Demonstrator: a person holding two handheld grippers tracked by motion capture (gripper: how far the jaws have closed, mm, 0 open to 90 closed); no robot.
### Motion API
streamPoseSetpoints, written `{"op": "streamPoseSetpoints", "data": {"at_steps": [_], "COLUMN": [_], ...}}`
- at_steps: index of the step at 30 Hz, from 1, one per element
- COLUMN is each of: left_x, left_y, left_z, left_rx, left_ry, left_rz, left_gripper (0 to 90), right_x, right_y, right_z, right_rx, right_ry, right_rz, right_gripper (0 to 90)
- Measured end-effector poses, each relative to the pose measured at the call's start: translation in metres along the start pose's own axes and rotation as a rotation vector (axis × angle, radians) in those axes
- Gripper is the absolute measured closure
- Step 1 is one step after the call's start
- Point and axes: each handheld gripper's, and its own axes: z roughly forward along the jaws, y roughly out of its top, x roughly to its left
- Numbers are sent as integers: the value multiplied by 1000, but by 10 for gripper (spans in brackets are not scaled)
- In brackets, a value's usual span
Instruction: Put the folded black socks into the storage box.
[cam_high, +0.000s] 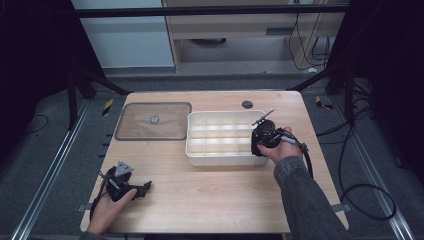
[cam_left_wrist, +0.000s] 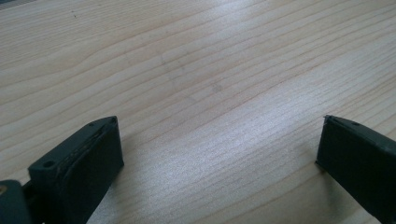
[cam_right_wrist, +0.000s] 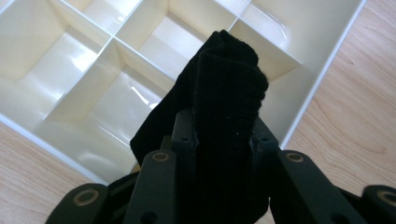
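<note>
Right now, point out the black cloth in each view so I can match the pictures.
High view: the black cloth shows as a dark bit under the right gripper, at the white divided tray's near right corner.
Left gripper view: wooden table between open jaws; cloth not in this picture.
Right gripper view: centre, folded black cloth clamped between the jaws, above the tray.
Shared landmark: the tray's right rim, beside the wood.

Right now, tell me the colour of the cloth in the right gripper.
Black; the cloth shows best in the right gripper view.
</note>
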Motion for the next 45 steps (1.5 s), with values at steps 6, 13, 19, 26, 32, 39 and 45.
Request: {"op": "streamPoseSetpoints", "data": {"at_steps": [6,13,19,26,32,39,45], "left_x": [0,0,0,0,0,0,0], "left_y": [0,0,0,0,0,0,0], "left_z": [0,0,0,0,0,0,0], "left_rx": [0,0,1,1,0,0,1], "left_ry": [0,0,0,0,0,0,0], "left_rz": [0,0,1,1,1,1,1], "left_gripper": [0,0,0,0,0,0,0], "right_x": [4,5,7,6,5,0,-2], "right_y": [-2,-4,-7,-8,-9,-8,-7], "right_z": [3,6,8,10,9,3,-11], "right_rx": [22,41,43,49,36,10,-18], "right_ry": [-5,-8,-11,-3,-1,18,31], "right_rz": [0,9,12,17,14,31,35], "right_gripper": [711,712,713,711,688,556,422]}}
